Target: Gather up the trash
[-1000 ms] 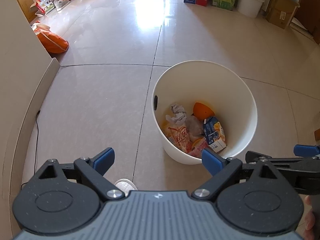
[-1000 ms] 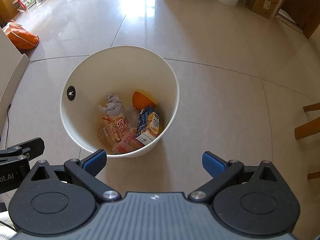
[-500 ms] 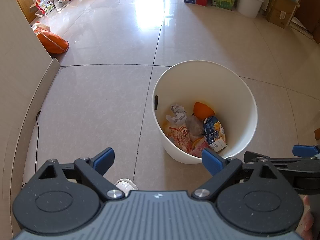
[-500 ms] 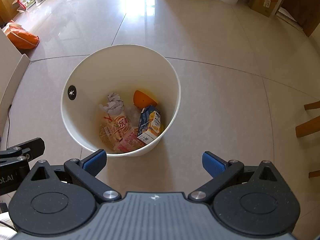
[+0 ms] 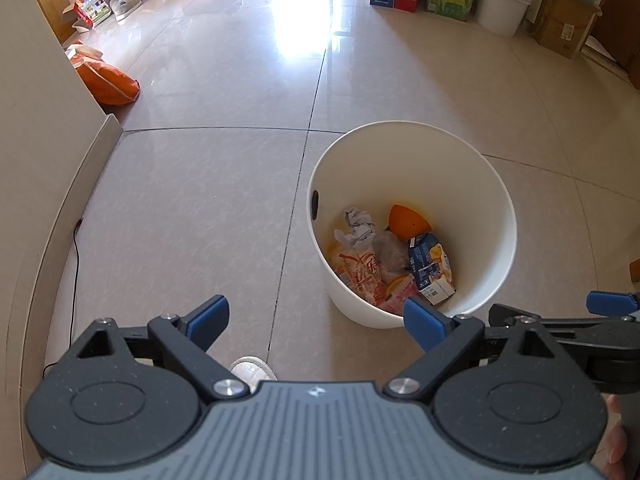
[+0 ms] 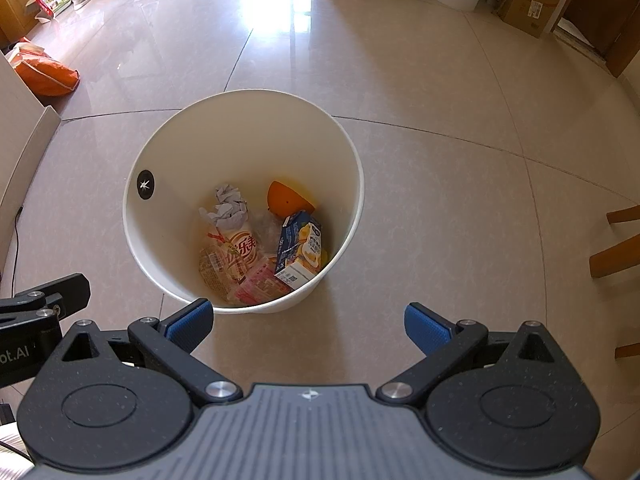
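Observation:
A white round bin (image 5: 496,200) (image 6: 168,152) stands on the tiled floor. Inside lie a crumpled paper ball (image 6: 229,210), an orange piece (image 6: 286,199), a blue and yellow carton (image 6: 300,250), and snack wrappers (image 6: 234,258). My left gripper (image 5: 316,322) hangs open and empty, short of the bin and to its left. My right gripper (image 6: 306,324) is open and empty too, just in front of the bin's near rim. The right gripper's fingers (image 5: 610,303) show at the right edge of the left wrist view.
A wall with a skirting board (image 5: 52,216) runs along the left, with a black cable (image 5: 75,264) beside it. An orange bag (image 5: 106,82) lies further back. Boxes and a white bucket (image 5: 500,8) line the far wall. Wooden chair legs (image 6: 618,248) stand at the right. A white shoe (image 5: 252,370) shows below the left gripper.
Both grippers have drawn back very slightly from the bin, which now sits a touch higher in the right wrist view. Both stay open and empty.

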`<state>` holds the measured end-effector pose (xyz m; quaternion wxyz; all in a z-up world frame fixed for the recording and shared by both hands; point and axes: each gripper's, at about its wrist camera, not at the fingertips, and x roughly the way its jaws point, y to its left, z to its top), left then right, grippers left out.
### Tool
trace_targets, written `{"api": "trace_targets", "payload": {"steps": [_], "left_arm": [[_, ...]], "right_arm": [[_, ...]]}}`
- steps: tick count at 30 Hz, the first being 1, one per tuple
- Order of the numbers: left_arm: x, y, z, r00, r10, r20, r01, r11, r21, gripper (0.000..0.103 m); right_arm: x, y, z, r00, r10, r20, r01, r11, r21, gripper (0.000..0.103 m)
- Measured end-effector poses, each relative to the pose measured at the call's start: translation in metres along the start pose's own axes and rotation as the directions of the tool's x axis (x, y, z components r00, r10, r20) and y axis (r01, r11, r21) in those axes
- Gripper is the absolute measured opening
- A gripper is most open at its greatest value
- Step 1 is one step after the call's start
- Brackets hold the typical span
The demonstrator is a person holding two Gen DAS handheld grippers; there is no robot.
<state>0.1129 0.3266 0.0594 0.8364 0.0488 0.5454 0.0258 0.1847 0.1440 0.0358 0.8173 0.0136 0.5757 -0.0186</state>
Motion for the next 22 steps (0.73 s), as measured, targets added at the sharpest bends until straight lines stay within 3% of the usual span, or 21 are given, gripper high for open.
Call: {"api": "trace_targets", "payload": {"steps": [22], "left_arm": [[-0.0010, 0.0013, 0.0004, 1.000, -0.007, 0.000, 0.007, 1.000, -0.003, 0.094]], "right_arm": [[0.0001, 0.0015, 0.0003, 1.000, -0.001, 0.003, 0.001, 1.000, 0.009, 0.103]]}}
